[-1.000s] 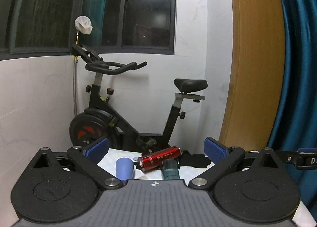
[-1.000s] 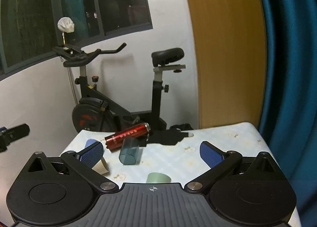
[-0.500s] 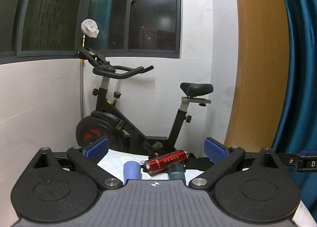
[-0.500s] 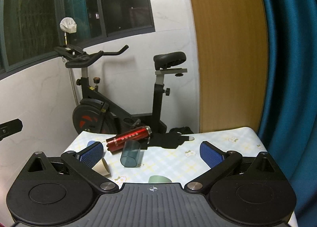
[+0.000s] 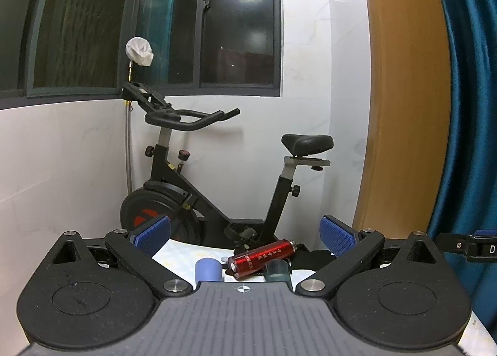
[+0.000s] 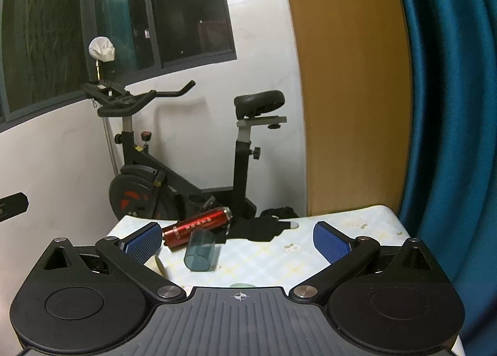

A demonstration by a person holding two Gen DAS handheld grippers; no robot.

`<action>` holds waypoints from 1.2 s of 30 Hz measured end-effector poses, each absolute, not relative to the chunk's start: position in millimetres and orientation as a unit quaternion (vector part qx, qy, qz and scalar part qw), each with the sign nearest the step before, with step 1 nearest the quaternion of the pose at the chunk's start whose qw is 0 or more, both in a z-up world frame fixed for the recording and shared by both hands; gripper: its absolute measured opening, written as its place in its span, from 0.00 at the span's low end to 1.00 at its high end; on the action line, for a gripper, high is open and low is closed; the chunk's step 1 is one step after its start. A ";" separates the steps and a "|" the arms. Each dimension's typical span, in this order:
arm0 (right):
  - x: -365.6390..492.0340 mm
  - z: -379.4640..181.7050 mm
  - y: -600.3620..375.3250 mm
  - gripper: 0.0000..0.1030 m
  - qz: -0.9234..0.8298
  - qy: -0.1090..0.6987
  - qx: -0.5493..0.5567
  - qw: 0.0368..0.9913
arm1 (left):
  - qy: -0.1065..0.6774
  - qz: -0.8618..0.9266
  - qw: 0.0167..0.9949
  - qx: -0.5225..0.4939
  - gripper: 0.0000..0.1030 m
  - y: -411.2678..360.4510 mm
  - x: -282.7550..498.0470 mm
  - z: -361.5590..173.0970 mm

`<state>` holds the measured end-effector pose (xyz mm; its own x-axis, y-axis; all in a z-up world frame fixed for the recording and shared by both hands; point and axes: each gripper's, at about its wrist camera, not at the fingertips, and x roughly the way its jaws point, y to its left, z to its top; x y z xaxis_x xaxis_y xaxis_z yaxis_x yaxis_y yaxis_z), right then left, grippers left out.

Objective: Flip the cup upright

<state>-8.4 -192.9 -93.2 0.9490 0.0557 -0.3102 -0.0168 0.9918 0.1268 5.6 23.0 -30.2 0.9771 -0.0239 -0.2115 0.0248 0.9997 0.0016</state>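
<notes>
A translucent teal cup (image 6: 201, 249) lies tipped on the patterned tablecloth (image 6: 264, 259), just in front of a red bottle (image 6: 197, 230) lying on its side. The cup also shows in the left wrist view (image 5: 277, 272), beside the red bottle (image 5: 264, 258) and a blue cup (image 5: 207, 269). My right gripper (image 6: 237, 239) is open and empty, held back from the cup. My left gripper (image 5: 245, 236) is open and empty, above the table's near side. A pale green cup's rim (image 6: 243, 285) peeks over the right gripper's body, and a cream cup (image 6: 157, 264) sits behind its left finger.
A black glove (image 6: 264, 227) lies on the table behind the bottle. An exercise bike (image 5: 198, 182) stands against the white wall beyond the table. A wooden panel (image 6: 348, 91) and a teal curtain (image 6: 450, 107) are on the right.
Both grippers have tilted up and drawn back a little, so the table objects sit lower in both views. Both stay open and empty.
</notes>
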 end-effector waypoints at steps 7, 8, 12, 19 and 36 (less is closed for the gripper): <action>-11.7 -92.1 -191.8 1.00 0.010 0.143 0.048 0.988 | 0.100 -0.013 0.995 0.005 1.00 23.8 2.7 -30.6; -11.9 -91.9 -191.2 1.00 0.008 0.142 0.044 0.989 | 0.100 -0.014 0.995 0.006 1.00 23.9 2.4 -30.4; -12.6 -91.7 -188.9 1.00 0.004 0.140 0.035 0.989 | 0.101 -0.014 0.995 0.009 1.00 23.8 1.8 -30.1; -12.6 -90.6 -188.4 1.00 0.005 0.140 0.034 0.990 | 0.100 -0.014 0.995 0.010 1.00 24.2 1.0 -28.8; -8.9 -91.6 -191.5 1.00 0.006 0.146 0.032 0.989 | 0.109 -0.019 0.994 0.014 1.00 23.8 2.0 -28.4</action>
<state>-8.9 -191.5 -91.6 0.9575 0.0214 -0.2878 -0.0029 0.9979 0.0644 2.0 23.8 -28.4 0.9755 -0.0348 -0.2174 0.0408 0.9989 0.0232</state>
